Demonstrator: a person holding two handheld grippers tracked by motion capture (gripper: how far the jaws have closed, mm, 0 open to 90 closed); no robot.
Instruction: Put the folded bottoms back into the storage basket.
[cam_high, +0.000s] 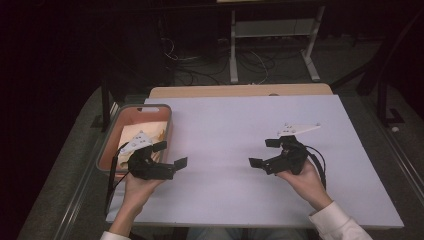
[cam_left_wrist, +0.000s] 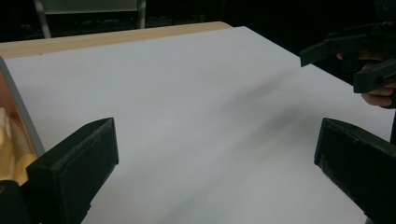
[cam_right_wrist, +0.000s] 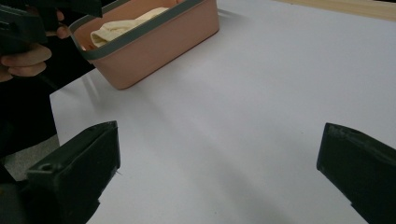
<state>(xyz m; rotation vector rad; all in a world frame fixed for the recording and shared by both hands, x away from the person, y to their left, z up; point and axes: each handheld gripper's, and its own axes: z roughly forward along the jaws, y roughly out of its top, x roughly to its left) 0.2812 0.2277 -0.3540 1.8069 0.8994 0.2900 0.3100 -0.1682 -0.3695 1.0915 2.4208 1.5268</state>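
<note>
We see a pink bin (cam_high: 159, 116) with a grey rim sitting at the left edge of the table, its long side running away from the person. Inside it lies a cream-yellow cloth (cam_high: 131, 134), folded or bunched loosely; in the right gripper view the same bin (cam_right_wrist: 154, 51) shows smooth, slightly rounded walls and the cloth (cam_right_wrist: 122, 25) heaped just below the rim.

The left gripper (cam_high: 171, 154) hovers at the bin's near right corner, held in the person's left hand (cam_high: 137, 182), its jaws spread wide with nothing between them. In its own view the left gripper (cam_left_wrist: 212, 158) looks across bare white surface, jaws far apart. The right gripper (cam_high: 265, 152) is held by the right hand (cam_high: 304, 181) over the right half of the table, well apart from the bin, its jaws likewise gaping and empty; its own view shows the right gripper (cam_right_wrist: 217, 163) above the plain sheet.

The table (cam_high: 240, 135) is covered with a matte white sheet, with a strip of light wood showing at the far edge. Beyond it we make out a dim room: a grey floor, tangled cables (cam_high: 250, 62) and the white legs of a stand (cam_high: 272, 40).
</note>
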